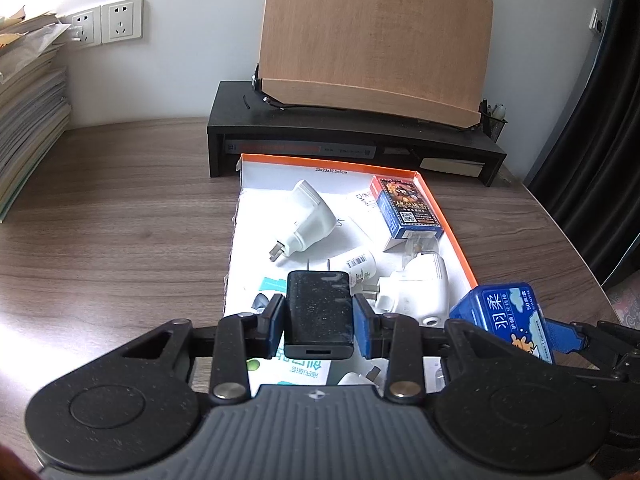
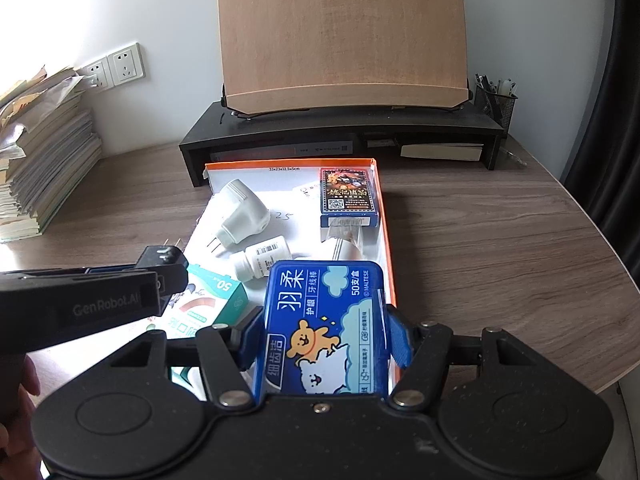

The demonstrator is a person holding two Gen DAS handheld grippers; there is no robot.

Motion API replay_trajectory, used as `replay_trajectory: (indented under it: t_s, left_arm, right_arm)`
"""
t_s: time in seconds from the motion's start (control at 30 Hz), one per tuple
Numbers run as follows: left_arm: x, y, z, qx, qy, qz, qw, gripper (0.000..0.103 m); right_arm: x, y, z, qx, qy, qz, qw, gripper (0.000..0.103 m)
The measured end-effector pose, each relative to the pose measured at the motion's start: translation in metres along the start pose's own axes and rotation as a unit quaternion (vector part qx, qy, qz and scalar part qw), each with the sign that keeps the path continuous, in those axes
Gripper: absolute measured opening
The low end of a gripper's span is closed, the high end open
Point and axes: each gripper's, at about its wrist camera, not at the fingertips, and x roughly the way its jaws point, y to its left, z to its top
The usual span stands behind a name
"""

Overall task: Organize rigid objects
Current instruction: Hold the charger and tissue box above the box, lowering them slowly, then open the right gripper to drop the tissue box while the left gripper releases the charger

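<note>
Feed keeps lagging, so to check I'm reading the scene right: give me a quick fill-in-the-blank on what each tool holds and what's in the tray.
1. The left tool is shut on a ____ charger.
2. The right tool grips a ____ tin with a cartoon bear on it.
3. The card box lies in the tray's far ____ corner.
4. The pill bottle lies on its ____.

Missing words: black; blue; right; side
</note>
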Motion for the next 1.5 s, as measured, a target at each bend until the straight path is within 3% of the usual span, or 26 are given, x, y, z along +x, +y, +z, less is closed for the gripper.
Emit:
replay_trajectory:
  t_s: [1.13,1.5]
  left_arm:
    - [0.022,0.000,0.009,0.008,0.010,-0.012,0.9998,0.036]
    - [0.035,-0.008,0.014,0.026,0.017,-0.026,0.9992,0.036]
  right_arm:
    - [0.019,0.001,0.004,0.007,0.016,0.002,1.000,0.076]
    - [0.001,-0.012,0.006,0.018,-0.016,-0.021,0.999,0.078]
